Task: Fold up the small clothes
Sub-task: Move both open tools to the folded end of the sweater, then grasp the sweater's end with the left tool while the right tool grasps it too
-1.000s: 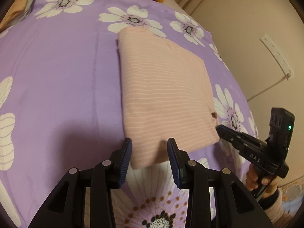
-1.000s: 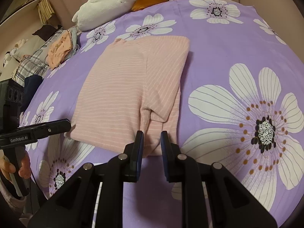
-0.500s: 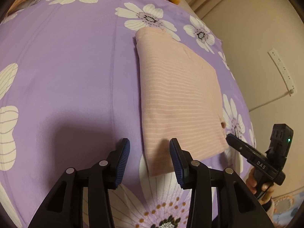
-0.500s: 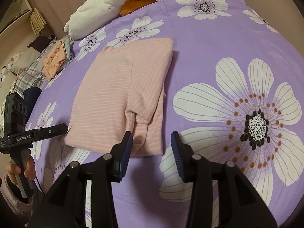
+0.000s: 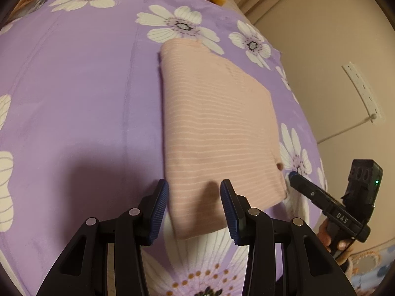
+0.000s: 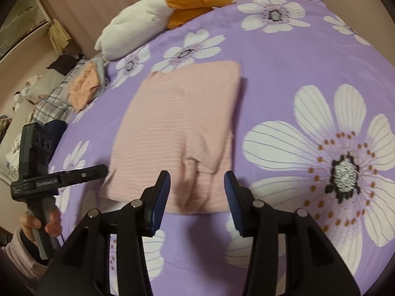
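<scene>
A pink striped garment (image 5: 217,133) lies folded into a rectangle on the purple flowered bedspread (image 5: 74,103). It also shows in the right wrist view (image 6: 177,133), with a tucked sleeve edge near its front. My left gripper (image 5: 195,206) is open and empty, its fingers straddling the garment's near left corner just above the cloth. My right gripper (image 6: 197,197) is open and empty over the garment's near right edge. Each gripper shows in the other's view, the right one (image 5: 293,176) and the left one (image 6: 103,169), at the garment's near corners.
A white and orange plush toy (image 6: 158,17) lies at the head of the bed. A pile of other clothes (image 6: 74,91) sits at the bed's far left edge. A wall with a power strip (image 5: 363,93) runs along the bed's right side.
The right gripper has opened from nearly shut and let go of the garment's edge. Both grippers have drawn back slightly, then shifted over the near corners. The garment lies still.
</scene>
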`<action>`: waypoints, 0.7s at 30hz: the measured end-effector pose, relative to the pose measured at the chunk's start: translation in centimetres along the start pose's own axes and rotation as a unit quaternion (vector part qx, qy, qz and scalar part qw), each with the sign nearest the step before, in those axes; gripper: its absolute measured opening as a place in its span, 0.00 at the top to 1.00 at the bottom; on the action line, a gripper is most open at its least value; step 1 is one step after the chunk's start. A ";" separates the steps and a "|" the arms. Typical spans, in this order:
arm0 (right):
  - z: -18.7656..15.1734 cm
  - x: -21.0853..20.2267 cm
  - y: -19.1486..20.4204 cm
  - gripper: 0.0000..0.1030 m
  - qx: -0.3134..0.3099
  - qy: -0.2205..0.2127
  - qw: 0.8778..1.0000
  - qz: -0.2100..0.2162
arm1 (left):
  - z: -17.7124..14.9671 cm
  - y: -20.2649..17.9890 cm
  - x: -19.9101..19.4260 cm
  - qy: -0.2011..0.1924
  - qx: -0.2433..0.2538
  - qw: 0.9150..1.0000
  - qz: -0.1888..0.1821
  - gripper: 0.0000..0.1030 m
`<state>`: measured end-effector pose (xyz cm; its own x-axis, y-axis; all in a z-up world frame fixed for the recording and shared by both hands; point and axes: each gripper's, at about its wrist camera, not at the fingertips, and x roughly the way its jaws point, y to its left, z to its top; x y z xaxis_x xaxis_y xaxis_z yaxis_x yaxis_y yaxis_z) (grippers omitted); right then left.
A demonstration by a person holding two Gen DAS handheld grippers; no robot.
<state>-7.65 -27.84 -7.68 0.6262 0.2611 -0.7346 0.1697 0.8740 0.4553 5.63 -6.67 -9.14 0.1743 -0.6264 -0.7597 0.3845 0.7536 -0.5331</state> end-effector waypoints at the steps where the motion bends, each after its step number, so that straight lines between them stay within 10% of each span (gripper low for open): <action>1: 0.0 0.2 0.2 0.55 -0.002 0.002 1.000 0.000 | 0.1 -0.1 0.1 0.001 0.002 1.000 0.002 0.60; 21: 1.3 2.7 -2.2 0.48 0.056 0.017 0.998 0.018 | 1.5 0.8 1.7 0.013 -0.012 1.000 -0.006 0.60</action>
<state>-5.39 -29.62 -10.01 0.6075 0.3060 -0.7330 0.2334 0.8133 0.5330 7.61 -7.47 -10.28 0.1454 -0.6302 -0.7627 0.3638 0.7509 -0.5511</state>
